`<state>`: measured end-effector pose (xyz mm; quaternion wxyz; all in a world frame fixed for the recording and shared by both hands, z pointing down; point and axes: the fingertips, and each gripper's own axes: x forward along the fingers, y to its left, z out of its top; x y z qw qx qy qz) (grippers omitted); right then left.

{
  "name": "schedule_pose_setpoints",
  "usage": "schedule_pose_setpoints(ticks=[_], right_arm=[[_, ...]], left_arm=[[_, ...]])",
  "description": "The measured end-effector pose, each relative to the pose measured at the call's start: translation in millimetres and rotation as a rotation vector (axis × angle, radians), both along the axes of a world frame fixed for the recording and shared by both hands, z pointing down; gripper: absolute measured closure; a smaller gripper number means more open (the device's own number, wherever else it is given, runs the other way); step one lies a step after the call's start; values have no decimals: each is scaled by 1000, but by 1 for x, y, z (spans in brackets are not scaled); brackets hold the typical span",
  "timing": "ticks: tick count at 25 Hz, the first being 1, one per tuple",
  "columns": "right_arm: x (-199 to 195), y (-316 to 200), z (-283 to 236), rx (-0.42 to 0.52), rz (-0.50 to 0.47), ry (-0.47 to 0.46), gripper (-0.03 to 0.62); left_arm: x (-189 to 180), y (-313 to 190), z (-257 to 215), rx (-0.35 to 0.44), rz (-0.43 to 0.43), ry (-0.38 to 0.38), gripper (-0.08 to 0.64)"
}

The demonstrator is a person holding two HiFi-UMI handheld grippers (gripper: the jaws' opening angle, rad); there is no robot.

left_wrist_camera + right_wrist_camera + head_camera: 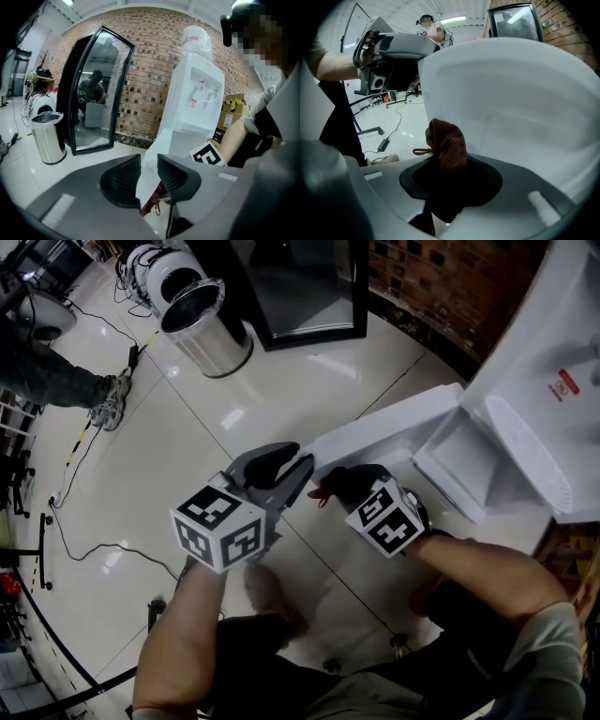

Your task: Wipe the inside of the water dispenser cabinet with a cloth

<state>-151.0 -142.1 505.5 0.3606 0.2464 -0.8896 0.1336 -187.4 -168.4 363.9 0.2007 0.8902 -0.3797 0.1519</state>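
Observation:
The white water dispenser [534, 362] stands at the right, and its low cabinet door [394, 423] is swung open toward me. My left gripper [302, 468] is shut on the door's free edge; in the left gripper view the white door [152, 157] fills the gap between the jaws of that gripper [149, 173]. My right gripper [330, 489] is shut on a brown cloth [446, 146], which stands bunched above the jaws right beside the door's inner face [511, 103]. The open cabinet [459, 460] lies just right of both grippers.
A steel bin [202, 324] and a black-framed glass panel [300, 287] stand on the tiled floor behind. Cables [84, 549] trail at the left, near a seated person's leg [56, 381]. Cardboard boxes [232, 112] sit beside the dispenser by the brick wall.

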Motion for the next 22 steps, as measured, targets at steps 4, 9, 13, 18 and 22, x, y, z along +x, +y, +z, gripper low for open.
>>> schedule_pose_setpoints(ticks=[4, 9, 13, 18, 22], right_arm=[[9, -17, 4, 2, 76, 8, 460], [18, -36, 10, 0, 141, 14, 460], [18, -34, 17, -20, 158, 18, 460], [40, -45, 25, -35, 242, 27, 460], [73, -60, 30, -28, 341, 50, 460]], left_arm=[[0, 0, 0, -1, 0, 2, 471], [1, 1, 1, -1, 1, 4, 471], [1, 1, 0, -1, 3, 2, 471], [1, 1, 1, -2, 2, 1, 471], [0, 1, 0, -1, 1, 1, 471]])
